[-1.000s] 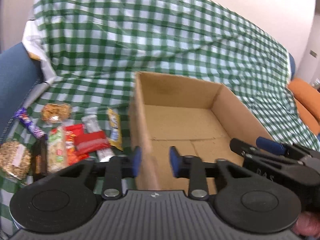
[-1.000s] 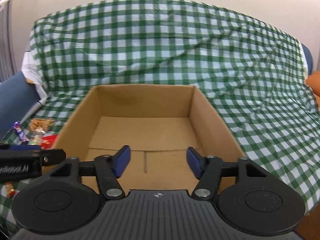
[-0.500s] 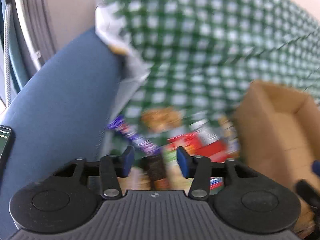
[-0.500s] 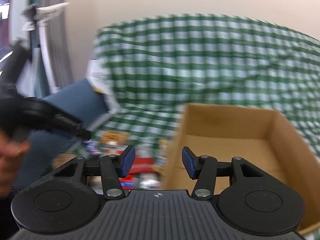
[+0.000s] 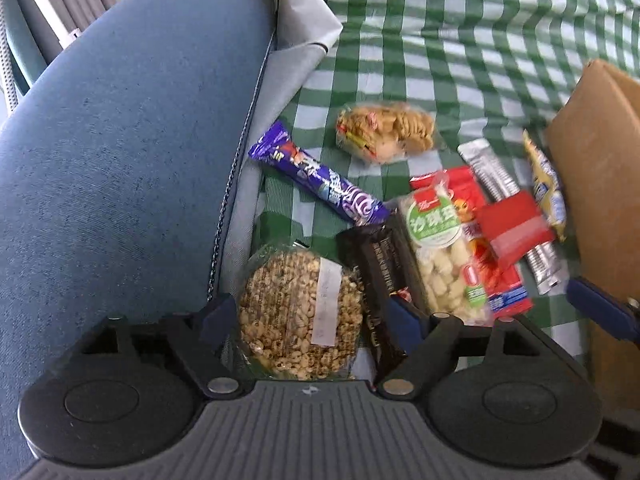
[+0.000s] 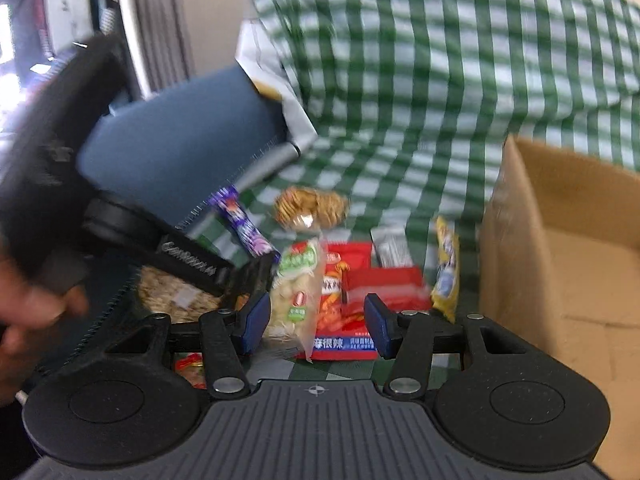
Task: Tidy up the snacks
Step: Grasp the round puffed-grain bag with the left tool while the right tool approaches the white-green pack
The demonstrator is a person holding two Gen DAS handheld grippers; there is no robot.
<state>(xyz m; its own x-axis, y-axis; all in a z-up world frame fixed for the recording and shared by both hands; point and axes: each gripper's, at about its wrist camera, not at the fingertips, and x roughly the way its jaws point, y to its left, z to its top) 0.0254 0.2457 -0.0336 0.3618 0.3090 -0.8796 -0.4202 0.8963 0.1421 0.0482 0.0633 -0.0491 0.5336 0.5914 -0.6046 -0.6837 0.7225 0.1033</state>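
A round clear-wrapped puffed-grain cake lies on the green checked cloth among other snacks, framed by the left gripper, whose jaws have just been opening wide. The right gripper hovers half-open, empty, beside the brown cardboard box.

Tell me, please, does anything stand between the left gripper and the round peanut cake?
Nothing visible does: the left gripper, open, hangs straight over the peanut cake. A dark bar lies against the cake's right edge.
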